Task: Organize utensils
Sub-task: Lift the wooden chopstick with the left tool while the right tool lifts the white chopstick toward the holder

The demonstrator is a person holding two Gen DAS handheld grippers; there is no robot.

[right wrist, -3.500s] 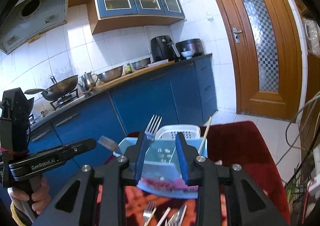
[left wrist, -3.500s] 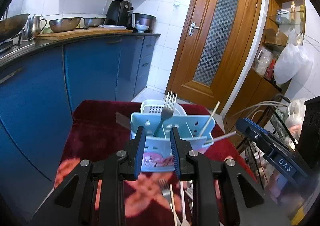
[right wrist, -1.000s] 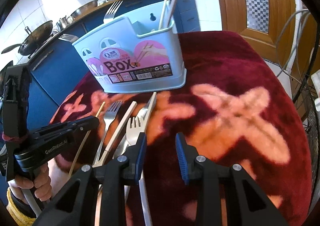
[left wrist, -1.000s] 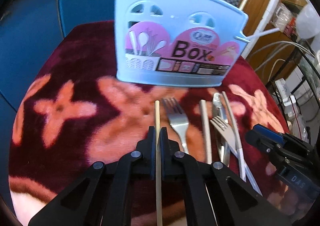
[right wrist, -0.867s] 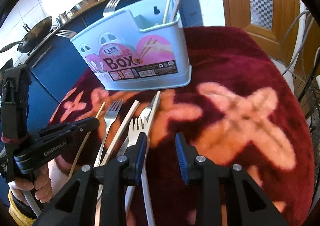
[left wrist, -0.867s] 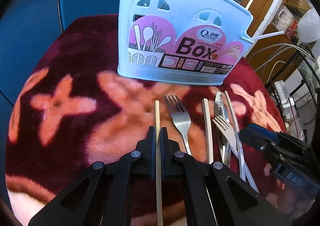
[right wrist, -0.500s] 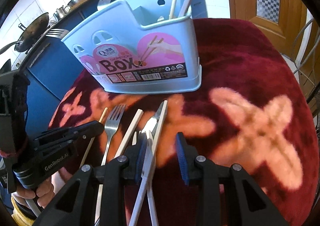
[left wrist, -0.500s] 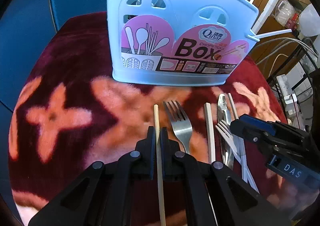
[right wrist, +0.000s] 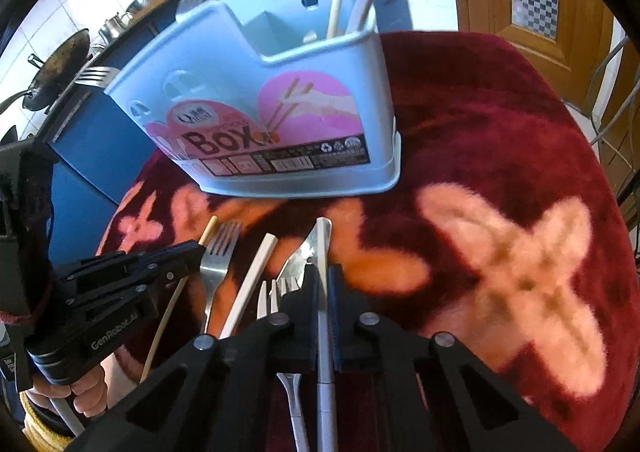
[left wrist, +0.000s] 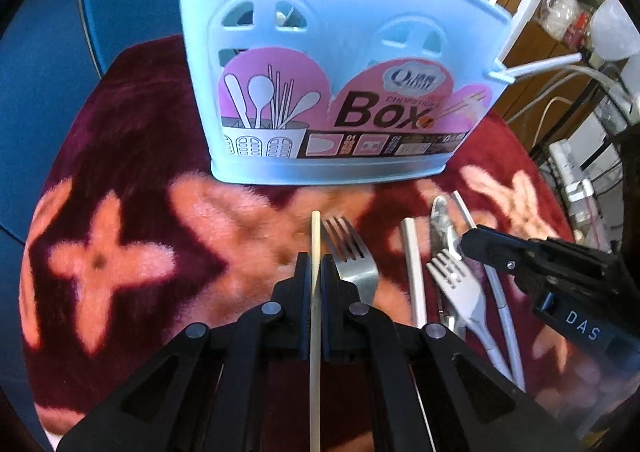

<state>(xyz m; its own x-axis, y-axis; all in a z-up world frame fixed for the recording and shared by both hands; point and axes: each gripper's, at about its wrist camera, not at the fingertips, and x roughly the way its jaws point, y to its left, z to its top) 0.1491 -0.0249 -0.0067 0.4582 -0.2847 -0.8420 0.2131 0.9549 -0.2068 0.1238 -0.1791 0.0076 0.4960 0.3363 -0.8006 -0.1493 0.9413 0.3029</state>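
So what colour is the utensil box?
Light blue box with pink labels, clearest in the left wrist view.

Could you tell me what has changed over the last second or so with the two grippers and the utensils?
The right gripper has edged forward and its jaws have just closed on the pale grey chopstick lying on the red floral cloth. The left gripper stays clamped on the thin wooden chopstick. The light blue plastic utensil box and the steel fork lie as before.

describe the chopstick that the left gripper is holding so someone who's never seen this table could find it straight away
Start at the pale blue utensil box standing on the red flowered cloth; a row of loose cutlery lies in front of it. The wooden chopstick is at the row's left end, beside a steel fork. Unlike the white chopstick further right, it is tan and clamped in the left gripper.
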